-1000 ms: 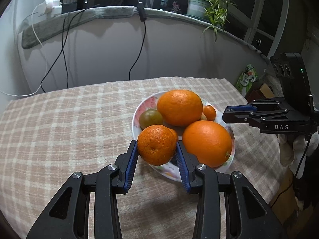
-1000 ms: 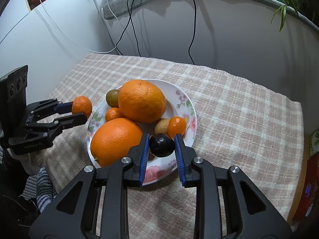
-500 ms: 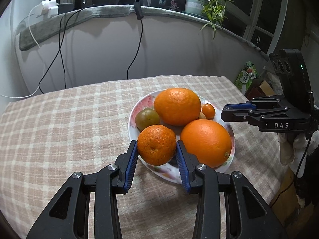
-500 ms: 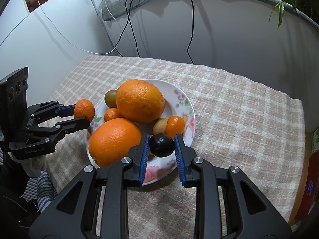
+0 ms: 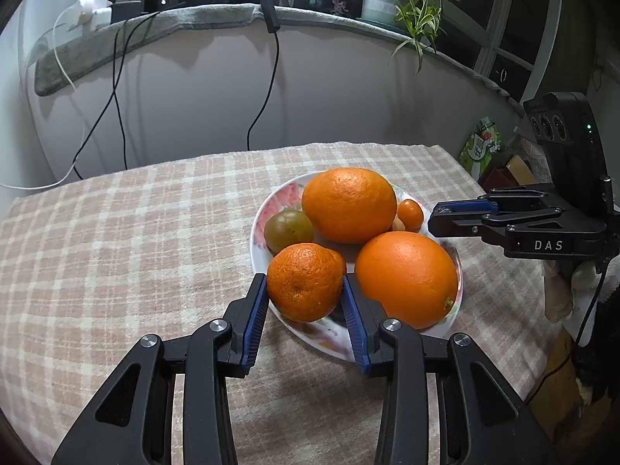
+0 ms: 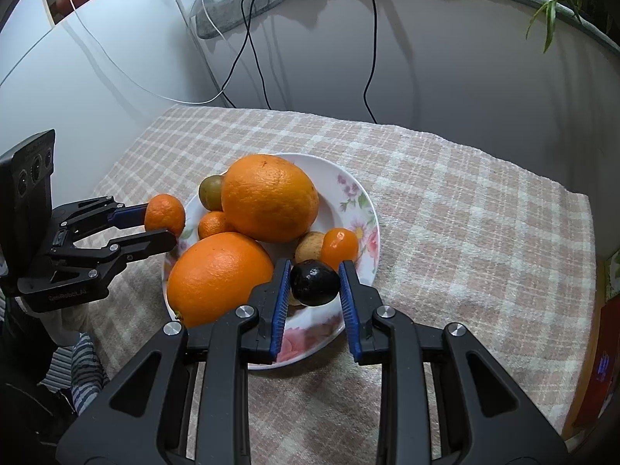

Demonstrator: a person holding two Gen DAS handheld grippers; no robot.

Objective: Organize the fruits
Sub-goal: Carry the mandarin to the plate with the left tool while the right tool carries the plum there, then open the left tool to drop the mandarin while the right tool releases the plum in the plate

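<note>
A flowered white plate (image 5: 259, 220) (image 6: 360, 201) on the checked tablecloth carries two big oranges (image 5: 348, 203) (image 5: 405, 277), a green-brown fruit (image 5: 288, 228), a small orange kumquat (image 6: 340, 246) and a tan fruit (image 6: 310, 246). My left gripper (image 5: 305, 290) is shut on a mandarin (image 5: 302, 286) (image 6: 164, 215), held just above the plate's near-left rim. My right gripper (image 6: 314, 281) is shut on a small dark plum (image 6: 314, 285) over the plate's near edge. A second small mandarin (image 6: 213, 224) lies behind the near orange.
The checked cloth (image 5: 116, 240) covers the table. A curved white wall with hanging cables (image 5: 271, 77) stands behind. A potted plant (image 5: 403, 0) sits on the ledge. A green carton and boxes (image 5: 480, 147) lie past the table's right edge.
Both views have shifted slightly, so the plate sits a bit lower and closer; both grips are unchanged.
</note>
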